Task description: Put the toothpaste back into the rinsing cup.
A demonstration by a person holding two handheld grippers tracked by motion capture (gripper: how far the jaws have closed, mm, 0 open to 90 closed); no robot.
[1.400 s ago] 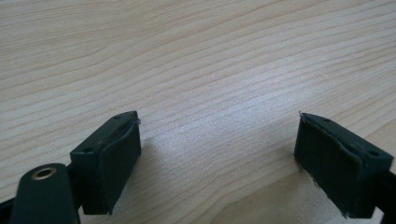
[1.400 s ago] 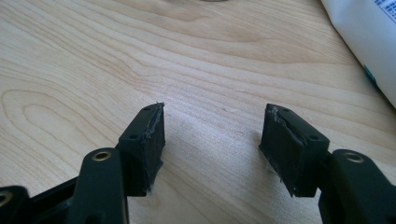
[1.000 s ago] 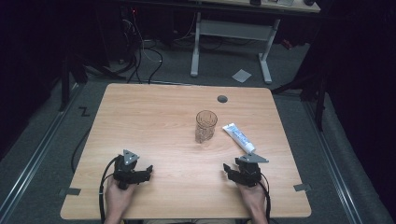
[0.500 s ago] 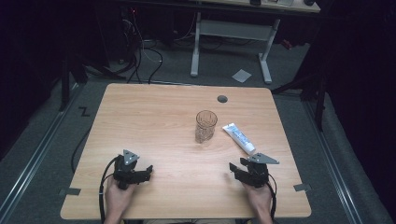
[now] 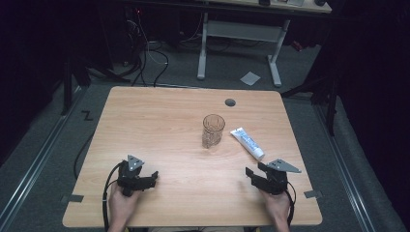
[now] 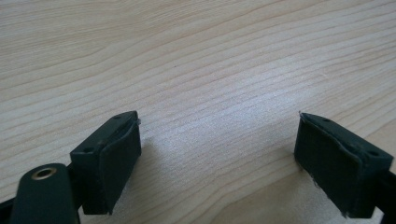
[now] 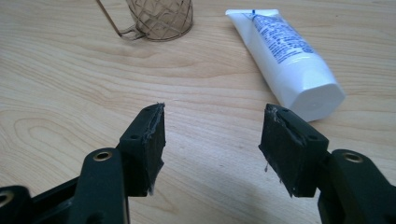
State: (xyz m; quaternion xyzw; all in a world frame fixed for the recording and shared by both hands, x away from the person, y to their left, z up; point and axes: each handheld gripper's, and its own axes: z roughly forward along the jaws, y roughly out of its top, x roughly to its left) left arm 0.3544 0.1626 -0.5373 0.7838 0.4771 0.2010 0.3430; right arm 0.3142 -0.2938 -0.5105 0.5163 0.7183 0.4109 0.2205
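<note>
A clear brownish glass mug (image 5: 212,130) stands upright near the middle of the wooden table (image 5: 159,121). Its base and handle appear at the top of the right gripper view (image 7: 161,21). Just right of it lies a white toothpaste tube (image 5: 247,143) with blue print, its cap end toward me (image 7: 292,63). My right gripper (image 5: 252,176) rests near the front right, open and holding nothing, a short way in front of the tube's cap (image 7: 212,140). My left gripper (image 5: 151,178) sits at the front left, open over bare wood (image 6: 217,154).
A round cable hole (image 5: 230,102) lies near the table's far edge. Beyond the table stand a white desk frame (image 5: 239,43) and a sheet of paper (image 5: 250,78) on the grey floor. Cables (image 5: 109,193) trail from the left gripper off the front edge.
My right gripper has slid a little to the right and toward the front edge. The left gripper, mug and tube have stayed put.
</note>
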